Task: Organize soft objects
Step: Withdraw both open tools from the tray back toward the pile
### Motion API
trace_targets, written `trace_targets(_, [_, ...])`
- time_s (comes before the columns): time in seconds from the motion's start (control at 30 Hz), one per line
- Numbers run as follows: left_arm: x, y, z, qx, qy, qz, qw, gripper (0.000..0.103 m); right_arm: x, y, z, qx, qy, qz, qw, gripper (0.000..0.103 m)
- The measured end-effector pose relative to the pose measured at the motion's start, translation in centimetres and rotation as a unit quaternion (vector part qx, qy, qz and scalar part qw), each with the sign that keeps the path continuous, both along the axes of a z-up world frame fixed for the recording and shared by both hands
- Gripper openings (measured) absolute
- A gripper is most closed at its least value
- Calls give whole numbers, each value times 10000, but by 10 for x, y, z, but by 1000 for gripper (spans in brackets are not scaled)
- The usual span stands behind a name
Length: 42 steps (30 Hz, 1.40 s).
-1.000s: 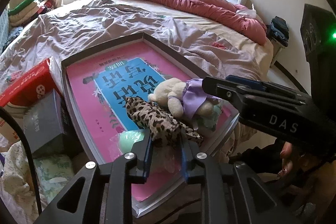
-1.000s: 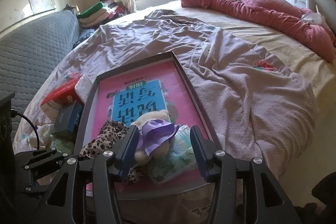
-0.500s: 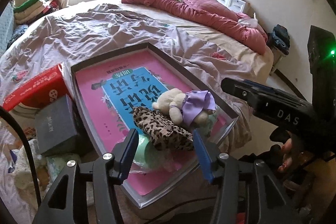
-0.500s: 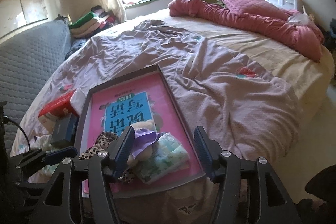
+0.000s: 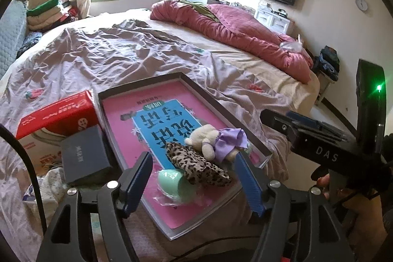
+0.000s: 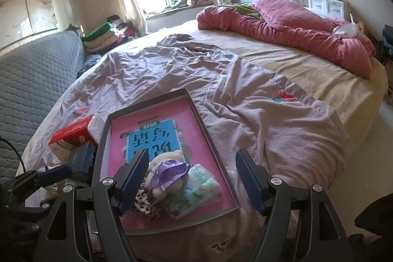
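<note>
leopard cloth point(image 5: 196, 163) | below left tool point(image 5: 194, 178) | untouched, jaws just widened

1 tray point(image 5: 248, 131), 1 plush bear point(image 5: 208, 141), 1 leopard cloth point(image 5: 196, 163), 1 green ball point(image 5: 172, 184), 2 boxes point(image 5: 56, 117) point(image 5: 83, 156), 2 claws point(image 5: 194, 181) point(image 6: 191, 178).

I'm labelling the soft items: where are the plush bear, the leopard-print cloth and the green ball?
plush bear point(image 5: 205, 136), left wrist view, on its cream head.
leopard-print cloth point(image 5: 196, 163), left wrist view, on the middle of its spotted fabric.
green ball point(image 5: 172, 182), left wrist view, on its rounded top.
</note>
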State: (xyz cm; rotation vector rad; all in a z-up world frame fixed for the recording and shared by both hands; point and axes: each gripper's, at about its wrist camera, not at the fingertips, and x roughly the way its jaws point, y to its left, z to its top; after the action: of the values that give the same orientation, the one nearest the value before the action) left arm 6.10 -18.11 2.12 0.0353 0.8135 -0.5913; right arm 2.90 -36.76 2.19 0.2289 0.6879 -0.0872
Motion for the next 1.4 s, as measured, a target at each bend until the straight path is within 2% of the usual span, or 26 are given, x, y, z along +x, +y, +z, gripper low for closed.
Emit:
trace_targets(0.4, [1, 35, 18, -4, -121, 504, 9987, 74, -1, 26, 12, -182, -121, 333, 9992, 77])
trace_targets(0.63, [1, 73, 40, -88, -425, 980, 9942, 77, -1, 36, 15, -209, -174, 478, 9985, 77])
trace_targets(0.87, [9, 115, 44, -119, -379, 1471, 9883, 78, -1, 45, 19, -225, -199, 560, 9980, 78])
trace_targets(1.4, [21, 183, 45, 13, -125, 2137, 9768, 78, -7, 79, 41, -160, -434, 953, 9944, 79])
